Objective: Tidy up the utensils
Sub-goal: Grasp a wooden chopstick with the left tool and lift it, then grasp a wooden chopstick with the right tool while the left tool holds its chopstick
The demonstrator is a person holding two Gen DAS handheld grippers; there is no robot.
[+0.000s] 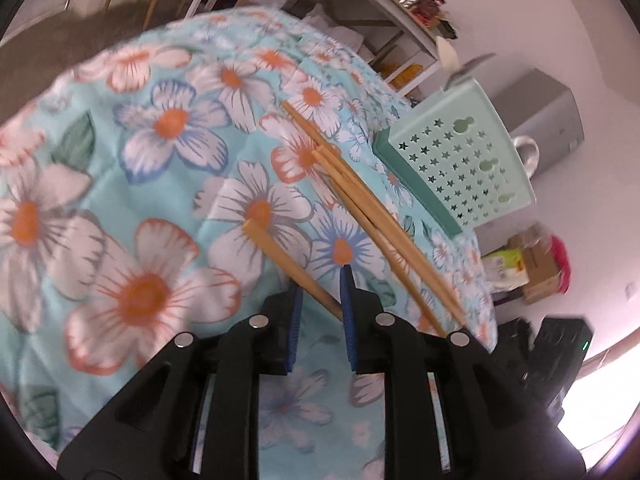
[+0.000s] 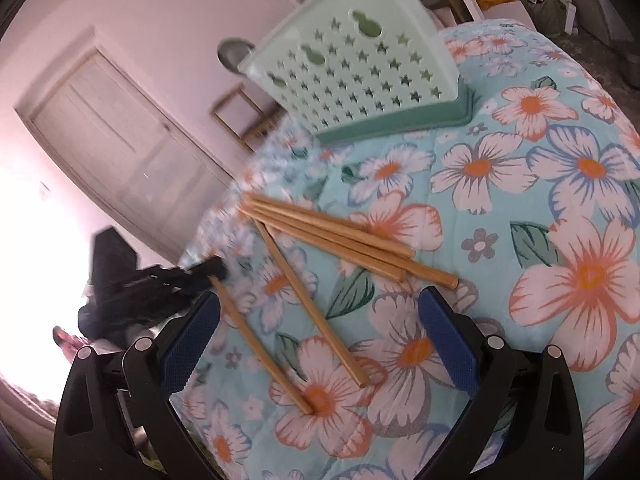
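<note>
Several wooden chopsticks lie on a floral tablecloth [image 2: 520, 184]. In the left wrist view my left gripper [image 1: 321, 280] has its blue pads partly closed around one chopstick [image 1: 288, 264], which runs between them; a bundle of chopsticks [image 1: 360, 200] lies to its right. In the right wrist view my right gripper [image 2: 320, 312] is wide open and empty above two loose chopsticks [image 2: 312, 304]; a bundle [image 2: 336, 236] lies just beyond. A mint green utensil holder [image 2: 352, 56] with star holes stands at the far table edge, also in the left wrist view [image 1: 460, 160].
The left gripper shows as a dark shape [image 2: 160, 280] at the table's left edge in the right wrist view. A door [image 2: 120, 148] and a chair [image 2: 248, 116] stand beyond the table. Shelves [image 1: 380, 20] and boxes [image 1: 532, 264] are off the table.
</note>
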